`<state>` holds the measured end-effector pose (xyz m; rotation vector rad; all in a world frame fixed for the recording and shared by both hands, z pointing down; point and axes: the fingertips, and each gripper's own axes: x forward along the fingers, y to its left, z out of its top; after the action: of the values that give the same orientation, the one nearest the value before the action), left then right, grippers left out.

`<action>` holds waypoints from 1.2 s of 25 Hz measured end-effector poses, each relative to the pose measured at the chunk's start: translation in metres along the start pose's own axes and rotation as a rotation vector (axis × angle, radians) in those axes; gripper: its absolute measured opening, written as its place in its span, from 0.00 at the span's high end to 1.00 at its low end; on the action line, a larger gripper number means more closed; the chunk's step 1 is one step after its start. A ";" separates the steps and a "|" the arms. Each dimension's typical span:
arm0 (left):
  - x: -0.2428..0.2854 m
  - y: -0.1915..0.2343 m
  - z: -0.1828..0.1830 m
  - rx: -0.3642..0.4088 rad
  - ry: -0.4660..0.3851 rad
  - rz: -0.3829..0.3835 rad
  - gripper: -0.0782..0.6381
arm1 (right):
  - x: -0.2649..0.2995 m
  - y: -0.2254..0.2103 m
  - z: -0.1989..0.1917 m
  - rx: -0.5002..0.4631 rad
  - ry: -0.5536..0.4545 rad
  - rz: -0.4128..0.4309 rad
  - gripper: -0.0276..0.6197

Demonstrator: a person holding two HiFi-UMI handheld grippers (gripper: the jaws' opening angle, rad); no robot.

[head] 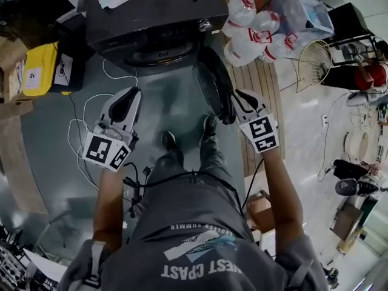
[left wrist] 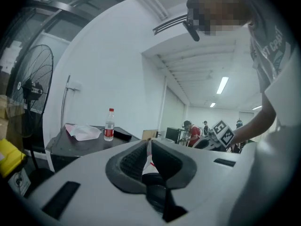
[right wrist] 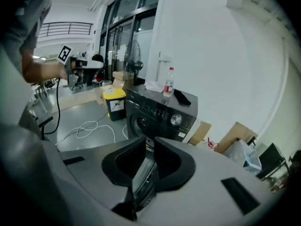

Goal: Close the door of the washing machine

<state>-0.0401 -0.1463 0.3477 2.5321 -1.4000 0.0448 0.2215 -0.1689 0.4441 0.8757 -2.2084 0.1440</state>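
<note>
Person (head: pixel 200 223) on grey floor (head: pixel 48 138); white cable (head: pixel 82 111); door (head: pixel 213 86) open.

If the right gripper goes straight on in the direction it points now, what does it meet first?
Probably the open door of the washing machine: its dark rim shows straight ahead of the right gripper, in the gap between the jaws. How near it lies is unclear.
</note>
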 end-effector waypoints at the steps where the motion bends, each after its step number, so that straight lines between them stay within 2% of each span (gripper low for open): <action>1: 0.002 0.002 -0.006 -0.009 0.008 0.008 0.83 | 0.011 0.002 -0.007 -0.032 0.019 0.028 0.84; 6: 0.009 0.015 -0.035 -0.042 0.042 0.050 0.83 | 0.062 0.022 -0.047 -0.223 0.109 0.185 0.80; 13: 0.016 0.033 -0.075 -0.098 0.072 0.121 0.83 | 0.115 0.060 -0.095 -0.537 0.185 0.438 0.71; 21: 0.007 0.057 -0.108 -0.147 0.086 0.185 0.83 | 0.147 0.102 -0.139 -0.827 0.294 0.732 0.61; 25: -0.004 0.070 -0.121 -0.171 0.086 0.228 0.83 | 0.157 0.115 -0.149 -0.964 0.322 0.807 0.59; 30: -0.016 0.089 -0.133 -0.198 0.083 0.275 0.83 | 0.179 0.125 -0.150 -1.069 0.322 0.823 0.59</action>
<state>-0.1109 -0.1474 0.4915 2.1418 -1.6224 0.0563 0.1448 -0.1191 0.6926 -0.6027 -1.8013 -0.4468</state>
